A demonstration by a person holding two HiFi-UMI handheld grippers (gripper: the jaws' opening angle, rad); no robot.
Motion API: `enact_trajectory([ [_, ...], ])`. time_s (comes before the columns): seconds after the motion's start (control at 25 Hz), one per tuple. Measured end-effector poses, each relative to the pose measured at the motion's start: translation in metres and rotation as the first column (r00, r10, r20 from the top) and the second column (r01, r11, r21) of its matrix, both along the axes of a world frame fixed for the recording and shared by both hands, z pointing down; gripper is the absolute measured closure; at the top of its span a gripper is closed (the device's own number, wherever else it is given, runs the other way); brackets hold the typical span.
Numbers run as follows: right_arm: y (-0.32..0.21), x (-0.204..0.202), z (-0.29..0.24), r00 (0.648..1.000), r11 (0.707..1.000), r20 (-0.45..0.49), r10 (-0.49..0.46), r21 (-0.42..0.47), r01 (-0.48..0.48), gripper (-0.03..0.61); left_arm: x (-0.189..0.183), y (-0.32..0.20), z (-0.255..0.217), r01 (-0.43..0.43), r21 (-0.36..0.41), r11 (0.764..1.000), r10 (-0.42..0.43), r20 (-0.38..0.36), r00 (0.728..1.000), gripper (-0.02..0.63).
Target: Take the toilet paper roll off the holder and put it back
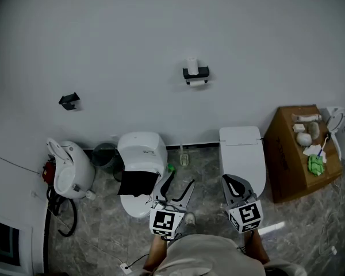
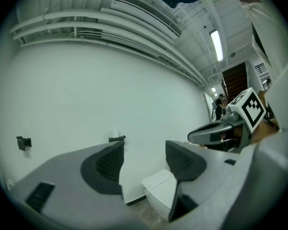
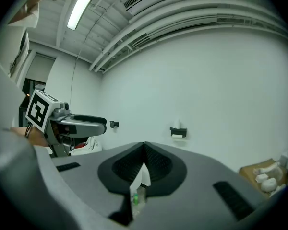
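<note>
A black holder (image 1: 196, 73) is fixed to the white wall, far ahead of both grippers. A white toilet paper roll (image 1: 192, 64) stands upright on top of it, and a strip of paper shows beneath. The holder (image 2: 117, 138) is small in the left gripper view, and the holder (image 3: 178, 132) with the roll (image 3: 176, 124) is small in the right gripper view. My left gripper (image 1: 181, 181) is open and holds nothing; the gap between its jaws shows wall and a toilet (image 2: 161, 188). My right gripper (image 1: 227, 179) is shut with nothing between its pads (image 3: 156, 164).
Two white toilets stand against the wall, one (image 1: 141, 154) with a dark cloth on it, the other (image 1: 242, 148) lidded. A cardboard box (image 1: 287, 154) with small items is at right. A white appliance (image 1: 69, 168), a bin (image 1: 105, 156) and a black wall hook (image 1: 69, 100) are at left.
</note>
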State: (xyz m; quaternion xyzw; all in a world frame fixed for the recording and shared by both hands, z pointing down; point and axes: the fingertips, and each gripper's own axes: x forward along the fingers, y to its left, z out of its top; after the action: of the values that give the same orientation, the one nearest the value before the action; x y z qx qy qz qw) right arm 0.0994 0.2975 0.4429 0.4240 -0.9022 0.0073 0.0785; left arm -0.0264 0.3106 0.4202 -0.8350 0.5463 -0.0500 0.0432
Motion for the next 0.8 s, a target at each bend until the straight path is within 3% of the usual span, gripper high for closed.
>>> enact_trajectory([
  [0.8,-0.08,-0.061,0.006,0.994,0.995,-0.053,0.099,-0.022,-0.1,0.581,-0.064,-0.094,0.007,-0.091,-0.01,0.996,0.09,-0.043,0.995,0.337],
])
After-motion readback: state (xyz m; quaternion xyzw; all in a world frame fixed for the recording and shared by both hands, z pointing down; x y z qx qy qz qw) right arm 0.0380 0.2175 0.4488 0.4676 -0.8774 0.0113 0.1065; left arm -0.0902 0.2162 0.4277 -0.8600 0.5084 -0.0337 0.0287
